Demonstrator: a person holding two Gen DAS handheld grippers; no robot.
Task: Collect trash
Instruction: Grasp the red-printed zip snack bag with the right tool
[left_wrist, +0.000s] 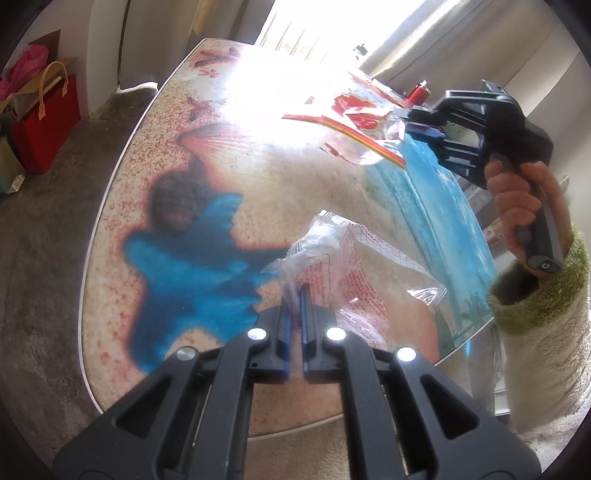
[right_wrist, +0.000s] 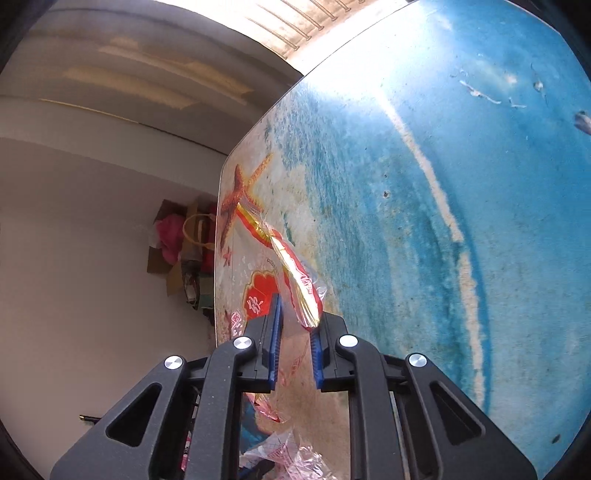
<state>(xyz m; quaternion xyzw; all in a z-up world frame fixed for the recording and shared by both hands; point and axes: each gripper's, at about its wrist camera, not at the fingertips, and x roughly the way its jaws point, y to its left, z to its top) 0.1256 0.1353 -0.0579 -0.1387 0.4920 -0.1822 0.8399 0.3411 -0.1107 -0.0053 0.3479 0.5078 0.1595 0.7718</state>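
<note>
A round table (left_wrist: 184, 240) printed with a beach scene carries the trash. My left gripper (left_wrist: 295, 291) is shut on a crumpled clear plastic bag with red lettering (left_wrist: 347, 258) that lies on the table near me. Farther right, my right gripper (left_wrist: 410, 122) pinches a clear wrapper printed in red and yellow (left_wrist: 354, 110), raised off the table top. In the right wrist view that wrapper (right_wrist: 299, 280) runs between the blue pads of the right gripper (right_wrist: 297, 314), over the blue sea print of the table (right_wrist: 443, 184). The clear bag (right_wrist: 295, 458) shows at the bottom edge.
A red cylinder (left_wrist: 419, 94) stands at the table's far side. On the floor to the left are a red carrier bag (left_wrist: 48, 122) and cardboard boxes with pink stuff (right_wrist: 173, 240). A hand in a fluffy sleeve (left_wrist: 543, 314) grips the right handle. Window glare washes out the far table.
</note>
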